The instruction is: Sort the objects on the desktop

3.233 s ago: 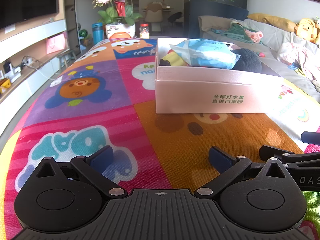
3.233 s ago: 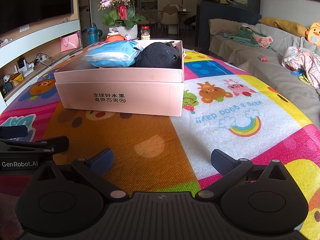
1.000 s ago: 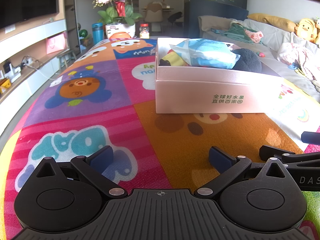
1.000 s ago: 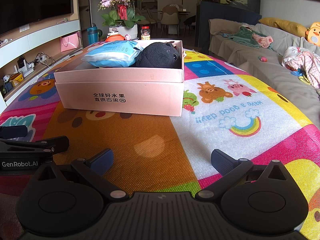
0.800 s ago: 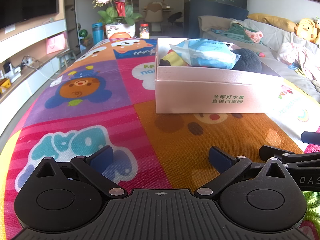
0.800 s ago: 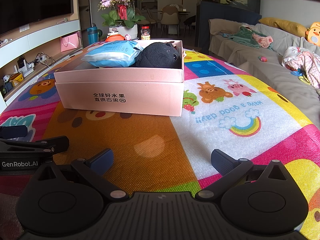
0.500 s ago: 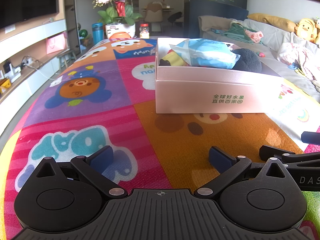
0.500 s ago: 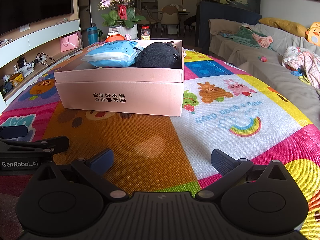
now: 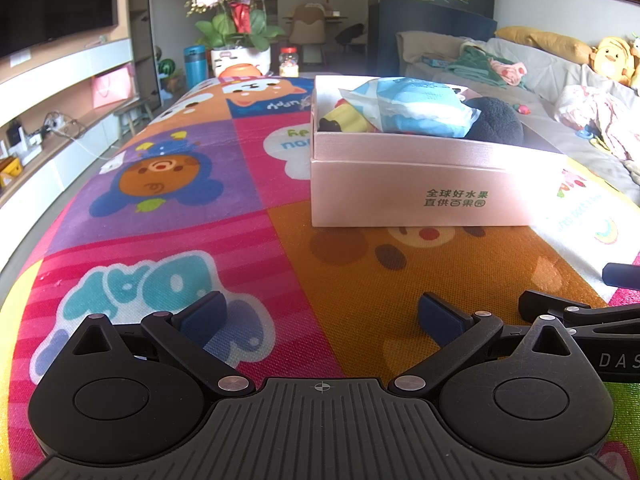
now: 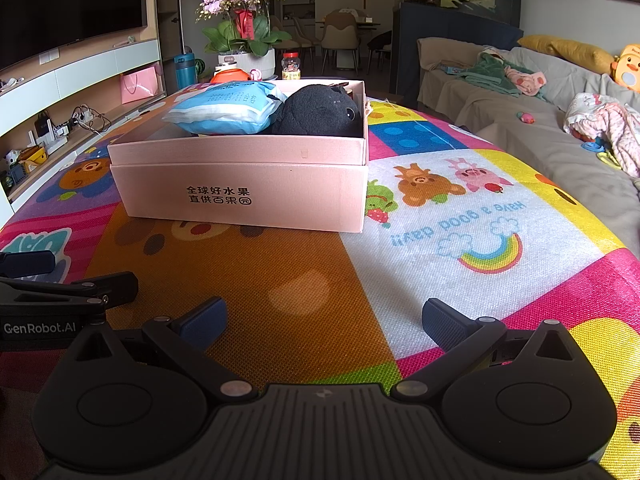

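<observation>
Both hand-held grippers, left [image 9: 322, 314] and right [image 10: 324, 320], sit low in frame, spread wide and empty, seemingly done, since the pack [image 10: 226, 108] and plush [image 10: 320, 112] lie in the box [image 10: 240, 184] at centre.

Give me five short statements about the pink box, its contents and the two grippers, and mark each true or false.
1. The pink box stands open-topped on the mat. True.
2. The black plush toy lies on the mat beside the box. False: it sits inside the box.
3. The blue packet is in the box. True.
4. The left gripper holds the packet. False: it is open, holding nothing.
5. The right gripper is shut. False: it is open.
</observation>
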Motion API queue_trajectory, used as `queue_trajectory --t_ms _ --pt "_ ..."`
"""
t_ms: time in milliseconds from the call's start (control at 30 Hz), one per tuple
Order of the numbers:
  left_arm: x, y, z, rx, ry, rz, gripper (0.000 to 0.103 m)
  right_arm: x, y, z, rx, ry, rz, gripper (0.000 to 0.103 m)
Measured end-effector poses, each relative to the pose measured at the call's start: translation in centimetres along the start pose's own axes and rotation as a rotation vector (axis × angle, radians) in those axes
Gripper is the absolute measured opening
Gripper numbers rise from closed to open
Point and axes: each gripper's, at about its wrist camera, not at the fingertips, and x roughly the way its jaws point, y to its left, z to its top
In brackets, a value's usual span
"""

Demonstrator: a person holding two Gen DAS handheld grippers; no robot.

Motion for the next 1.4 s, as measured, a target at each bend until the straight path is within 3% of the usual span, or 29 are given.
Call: queue_trajectory --t_ms 400,633,1400 --pt "0.03 0.15 0.01 -0.001 0.003 -0.006 0.103 -0.02 0.01 -0.01 0.000 0.000 0.000 0.103" --pt "0.00 0.42 0.49 0.016 0.045 -0.042 0.103 -0.04 0.00 -0.03 0.000 0.000 0.000 0.103" --pt "-0.14 0.36 0.09 0.019 0.024 -0.046 0.103 0.02 0.02 0.04 0.000 0.000 0.000 0.103"
